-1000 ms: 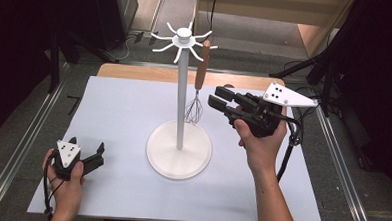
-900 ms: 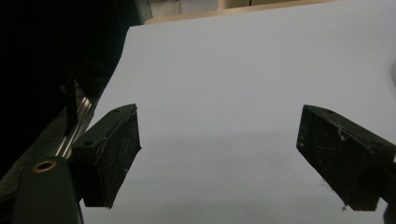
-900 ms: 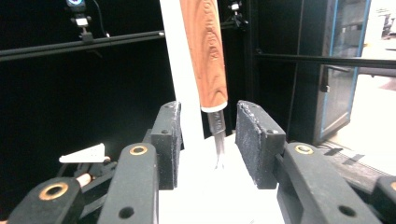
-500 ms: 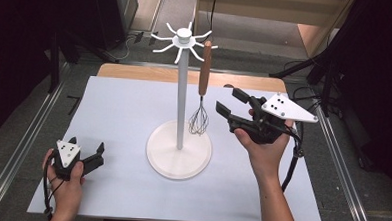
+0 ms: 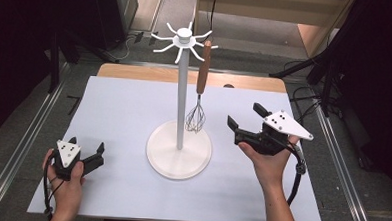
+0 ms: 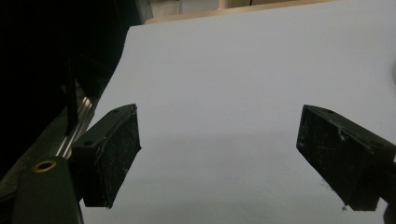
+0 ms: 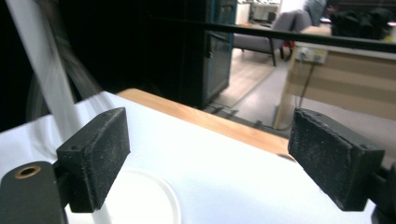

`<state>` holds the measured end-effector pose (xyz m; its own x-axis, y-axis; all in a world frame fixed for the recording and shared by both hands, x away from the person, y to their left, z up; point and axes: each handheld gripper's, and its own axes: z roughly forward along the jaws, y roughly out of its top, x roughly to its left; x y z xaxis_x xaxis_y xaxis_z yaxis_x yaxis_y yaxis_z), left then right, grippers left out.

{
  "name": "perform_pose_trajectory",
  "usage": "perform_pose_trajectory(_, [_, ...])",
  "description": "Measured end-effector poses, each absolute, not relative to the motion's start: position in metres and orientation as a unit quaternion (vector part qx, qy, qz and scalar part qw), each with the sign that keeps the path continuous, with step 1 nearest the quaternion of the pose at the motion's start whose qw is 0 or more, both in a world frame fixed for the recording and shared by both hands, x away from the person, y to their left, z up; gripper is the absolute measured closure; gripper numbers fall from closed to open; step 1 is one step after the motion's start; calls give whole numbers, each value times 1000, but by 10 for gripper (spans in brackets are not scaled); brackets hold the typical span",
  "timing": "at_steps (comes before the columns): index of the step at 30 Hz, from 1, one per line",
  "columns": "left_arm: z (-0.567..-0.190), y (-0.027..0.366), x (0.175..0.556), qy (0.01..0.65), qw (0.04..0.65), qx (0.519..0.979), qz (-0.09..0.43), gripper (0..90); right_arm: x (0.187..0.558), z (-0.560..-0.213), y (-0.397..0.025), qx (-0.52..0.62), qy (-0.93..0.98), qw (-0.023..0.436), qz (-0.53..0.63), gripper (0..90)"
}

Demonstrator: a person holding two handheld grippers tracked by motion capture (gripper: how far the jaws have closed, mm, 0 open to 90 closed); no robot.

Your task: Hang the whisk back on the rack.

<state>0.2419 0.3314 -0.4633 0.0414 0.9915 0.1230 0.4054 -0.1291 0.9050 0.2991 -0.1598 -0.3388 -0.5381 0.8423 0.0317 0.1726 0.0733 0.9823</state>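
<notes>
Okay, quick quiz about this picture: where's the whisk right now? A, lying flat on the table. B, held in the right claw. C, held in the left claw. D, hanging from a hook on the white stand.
D: in the high view the whisk hangs by its brown handle from a hook of the white stand, wire end down above the base, while the right claw and left claw are both open and hold nothing.

A white sheet [image 5: 124, 112] covers the light wooden table [image 5: 135, 72]. Metal rails [image 5: 28, 133] run along both sides. Black cables [image 5: 132, 36] lie on the grey floor beyond.
</notes>
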Motion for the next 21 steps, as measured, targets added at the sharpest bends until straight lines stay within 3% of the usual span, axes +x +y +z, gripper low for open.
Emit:
perform_pose_trajectory(8, [-463,331,242,556,355,627,413,141,296,-367,-168,408,670,305,540,55])
perform_pose_trajectory(21, [-463,331,242,556,355,627,413,141,298,-415,-179,440,673,309,508,68])
